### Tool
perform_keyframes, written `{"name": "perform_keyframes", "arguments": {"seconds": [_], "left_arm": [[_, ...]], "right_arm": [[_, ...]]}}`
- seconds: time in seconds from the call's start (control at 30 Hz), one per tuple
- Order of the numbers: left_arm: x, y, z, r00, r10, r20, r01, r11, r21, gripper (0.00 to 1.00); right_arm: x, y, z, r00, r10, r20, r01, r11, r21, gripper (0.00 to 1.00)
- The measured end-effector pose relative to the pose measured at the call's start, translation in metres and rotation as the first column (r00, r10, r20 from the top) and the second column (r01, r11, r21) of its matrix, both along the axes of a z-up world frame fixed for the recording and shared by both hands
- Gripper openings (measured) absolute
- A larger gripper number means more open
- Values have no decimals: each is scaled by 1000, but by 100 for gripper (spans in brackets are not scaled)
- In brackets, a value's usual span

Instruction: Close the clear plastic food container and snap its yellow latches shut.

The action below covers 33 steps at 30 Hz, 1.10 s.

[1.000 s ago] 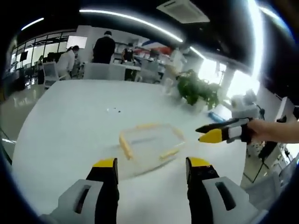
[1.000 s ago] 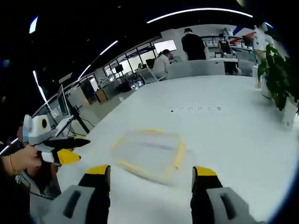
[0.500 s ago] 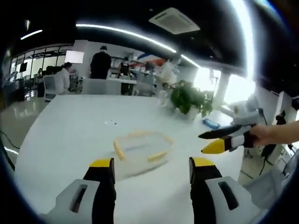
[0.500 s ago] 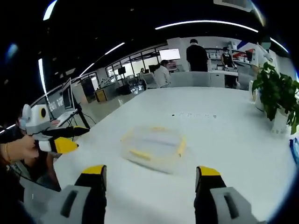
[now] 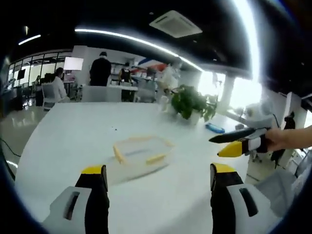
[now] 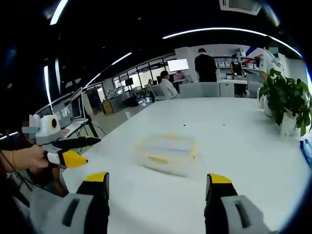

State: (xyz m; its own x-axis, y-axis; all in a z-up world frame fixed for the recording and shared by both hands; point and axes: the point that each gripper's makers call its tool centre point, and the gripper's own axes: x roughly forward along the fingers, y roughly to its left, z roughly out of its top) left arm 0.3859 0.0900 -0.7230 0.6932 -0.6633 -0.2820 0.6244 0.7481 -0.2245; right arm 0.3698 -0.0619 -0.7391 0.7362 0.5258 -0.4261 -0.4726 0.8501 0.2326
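A clear plastic food container [image 5: 140,153] with yellow latches sits lidded on the white table [image 5: 63,131]; in the right gripper view the container [image 6: 168,151] lies ahead, mid-table. My left gripper [image 5: 155,180] is open, held back from the container with nothing between its jaws. My right gripper [image 6: 156,187] is also open and empty, some way short of the container. From the right of the left gripper view comes the right gripper [image 5: 239,141], held by a hand. The left gripper [image 6: 68,151] shows at the left of the right gripper view.
A potted plant [image 5: 192,102] stands on the table's far side, plant [image 6: 287,105] in the right gripper view. A blue object [image 5: 214,128] lies near it. Several people stand and sit at desks [image 6: 204,61] in the background. White table [image 6: 243,161] surface surrounds the container.
Both cameras have pulled back and risen, so the container looks smaller and farther. The container itself has not moved. Both grippers stay open.
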Motion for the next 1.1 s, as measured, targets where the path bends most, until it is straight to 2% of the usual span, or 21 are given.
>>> {"name": "perform_keyframes", "arguments": {"seconds": [0.1,0.2,0.37,0.63,0.87,0.93,1.1], "left_arm": [[-1,1,1,1000,-3,10,3,1000,-15,92],[-2,1,-3,1000,-6,3,6,1000,5,98],[-4,-1,-5,1000,-11,4,11,1000,11,97],[-7,5,-14,1000,8,-18,-8,1000,11,98],[-8,8,-20,999,17,-39,-17,1000,5,99],[-9,6,-18,999,21,-49,-23,999,-37,99],[-11,8,-23,998,15,-56,-16,1000,-21,99]], "right_arm": [[-5,-2,-1,1000,-2,7,2,1000,-10,85],[-10,-2,-2,1000,-5,16,5,1000,-1,88],[-13,-2,-7,1000,9,16,-8,1000,-31,95],[-19,-3,-9,1000,-3,8,3,1000,-15,98],[-22,-4,-15,1000,-8,-11,8,1000,-13,100],[-22,-4,-16,1000,-11,-15,11,1000,-7,100],[-23,-5,-17,1000,-14,-16,14,1000,-3,99]]}}
